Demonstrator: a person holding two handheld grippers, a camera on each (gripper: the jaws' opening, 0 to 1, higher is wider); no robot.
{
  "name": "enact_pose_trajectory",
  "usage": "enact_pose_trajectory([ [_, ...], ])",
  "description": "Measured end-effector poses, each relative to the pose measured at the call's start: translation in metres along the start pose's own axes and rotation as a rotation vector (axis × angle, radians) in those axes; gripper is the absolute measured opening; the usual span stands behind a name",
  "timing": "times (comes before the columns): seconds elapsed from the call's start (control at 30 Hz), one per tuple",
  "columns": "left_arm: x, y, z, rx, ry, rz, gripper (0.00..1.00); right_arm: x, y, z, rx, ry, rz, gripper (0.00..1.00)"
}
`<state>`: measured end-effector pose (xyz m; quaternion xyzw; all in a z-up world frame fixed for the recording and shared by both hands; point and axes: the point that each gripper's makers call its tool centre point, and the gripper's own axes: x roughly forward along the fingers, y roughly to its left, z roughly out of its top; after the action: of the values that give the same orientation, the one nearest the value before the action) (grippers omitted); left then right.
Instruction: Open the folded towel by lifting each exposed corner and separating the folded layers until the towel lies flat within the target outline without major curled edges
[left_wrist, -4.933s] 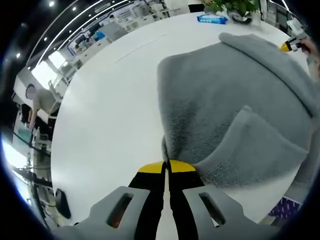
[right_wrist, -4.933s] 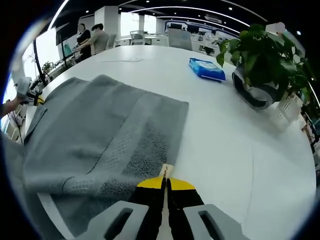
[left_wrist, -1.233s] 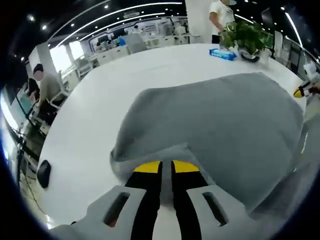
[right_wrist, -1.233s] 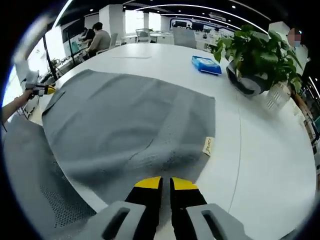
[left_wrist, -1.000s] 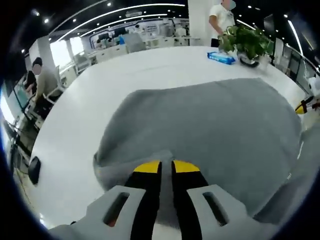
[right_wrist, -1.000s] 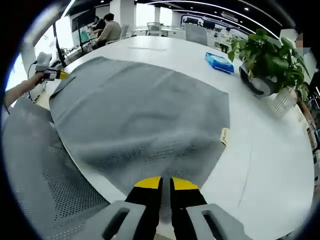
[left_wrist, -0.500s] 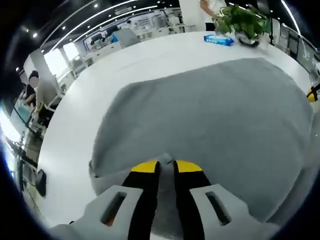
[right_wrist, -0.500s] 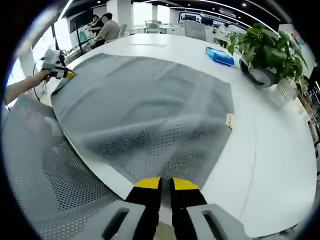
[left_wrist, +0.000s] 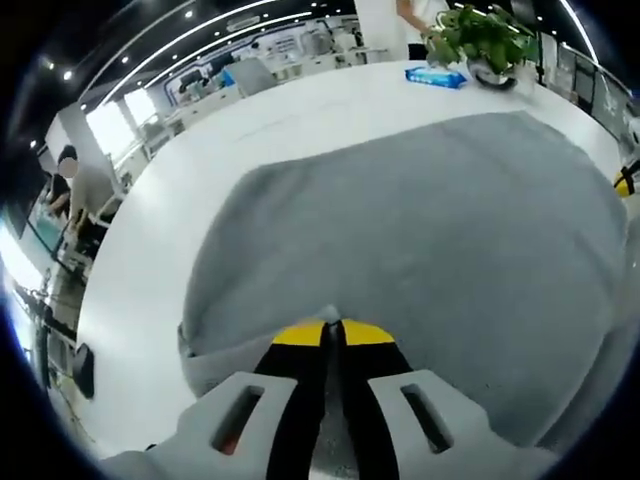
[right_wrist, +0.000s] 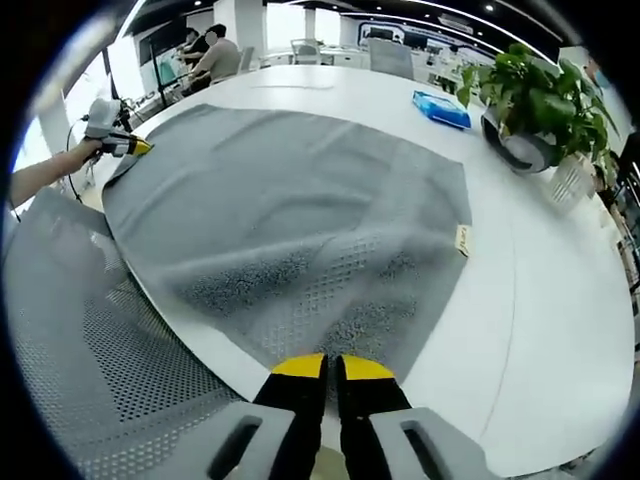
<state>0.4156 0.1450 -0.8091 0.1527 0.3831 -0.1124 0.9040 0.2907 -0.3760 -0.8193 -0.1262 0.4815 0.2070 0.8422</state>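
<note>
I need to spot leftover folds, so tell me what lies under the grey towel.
The grey towel lies spread on the white table, which shows bare around it. Its near edge overhangs the table beside a mesh chair. Whatever lies beneath the cloth, including any outline, is covered.

I am in a big office room. A big white bench (right_wrist: 560, 330) with a round edge is in front of me. On its far side stands a green plant (right_wrist: 540, 95) in a round pot, and a blue packet (right_wrist: 441, 108) lies near it. Beside the bench is a gray chair (right_wrist: 90, 350) with little holes in it. Long light strips (left_wrist: 215, 25) and small round lights shine on the dark ceiling. Bright windows (left_wrist: 115, 125) glow far back. A person (right_wrist: 213, 58) sits at a far desk, and more desks and chairs (left_wrist: 255, 75) stand behind.
</note>
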Motion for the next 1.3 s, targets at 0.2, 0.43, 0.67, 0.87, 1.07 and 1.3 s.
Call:
enact_pose_trajectory([
  [0.2, -0.015, 0.006, 0.008, -0.072, -0.047, 0.002, 0.02, -0.001, -0.001, -0.003, 0.009, 0.017, 0.001, 0.00],
  [0.43, -0.048, 0.022, 0.011, -0.131, -0.111, 0.027, 0.02, -0.003, -0.011, -0.006, 0.028, 0.042, 0.009, 0.00],
  [0.67, -0.082, 0.034, 0.006, -0.187, -0.155, 0.058, 0.02, -0.004, -0.014, -0.009, 0.036, 0.065, 0.014, 0.00],
  [0.87, -0.097, 0.042, -0.012, -0.231, -0.152, 0.084, 0.02, -0.004, -0.014, -0.010, 0.036, 0.073, 0.016, 0.00],
  [1.07, -0.110, 0.049, -0.035, -0.283, -0.136, 0.103, 0.02, -0.004, -0.013, -0.010, 0.036, 0.084, 0.023, 0.00],
  [1.3, -0.115, 0.058, -0.073, -0.329, -0.084, 0.139, 0.02, -0.004, -0.014, -0.011, 0.020, 0.104, 0.014, 0.00],
])
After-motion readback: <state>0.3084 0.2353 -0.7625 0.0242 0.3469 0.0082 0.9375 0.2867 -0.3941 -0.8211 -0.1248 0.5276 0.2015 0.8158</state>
